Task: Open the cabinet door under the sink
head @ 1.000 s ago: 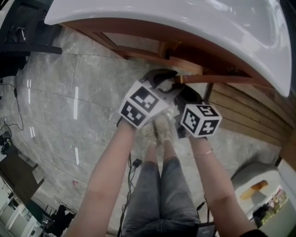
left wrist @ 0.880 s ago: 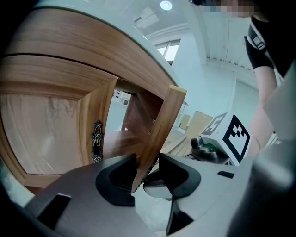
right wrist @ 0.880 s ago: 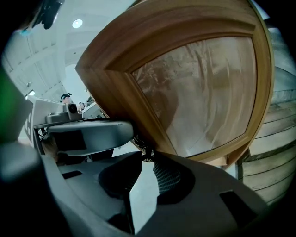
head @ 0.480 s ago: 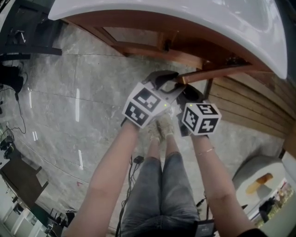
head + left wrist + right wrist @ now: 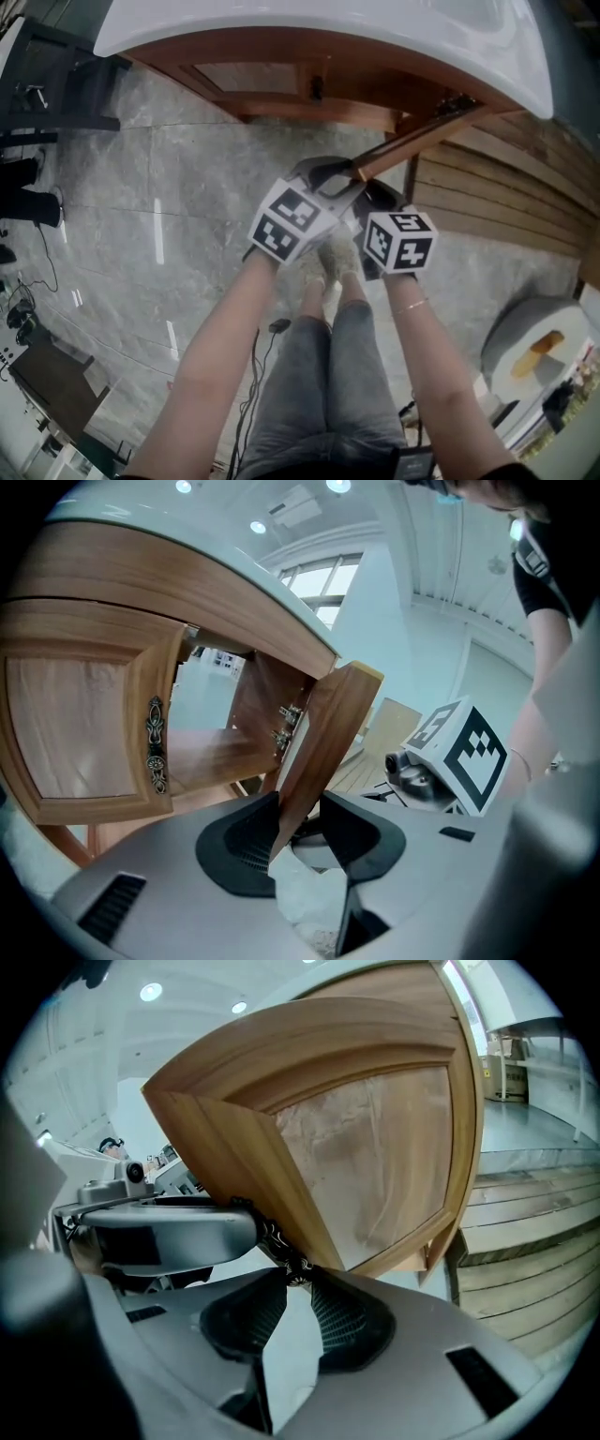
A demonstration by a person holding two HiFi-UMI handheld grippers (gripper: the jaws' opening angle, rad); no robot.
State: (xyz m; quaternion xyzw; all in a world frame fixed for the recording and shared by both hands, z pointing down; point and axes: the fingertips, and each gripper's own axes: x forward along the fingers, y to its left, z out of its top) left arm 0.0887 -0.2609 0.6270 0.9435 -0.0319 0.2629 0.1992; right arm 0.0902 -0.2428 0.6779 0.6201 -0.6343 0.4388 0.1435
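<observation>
1. Looking steeply down from the head view, a white sink [image 5: 328, 19] runs along the top, with a brown wooden cabinet [image 5: 281, 98] beneath it.
2. The right-hand cabinet door [image 5: 422, 136] stands swung open, hinged at the cabinet's right edge. Its free edge points towards the person.
3. The left claw [image 5: 298, 819] has that free edge of the door between its pads. The claw is closing, and both pads touch the wood.
4. The right claw [image 5: 292, 1283] is clenched on the door's dark ornate metal handle [image 5: 277, 1241], pinching it at the tips of its pads.
5. The two claws sit side by side at the same door edge. Their marker cubes [image 5: 291, 220] nearly touch.
6. The left-hand door [image 5: 70, 728] is closed at the cabinet's left front. It has a pale centre panel and a matching ornate handle [image 5: 155, 747].
7. Grey marble floor [image 5: 141, 206] spreads under the cabinet, and wooden slats [image 5: 506, 197] lie to the right.
8. The person's bare forearms and jeans [image 5: 328, 375] fill the lower middle of the head view.
</observation>
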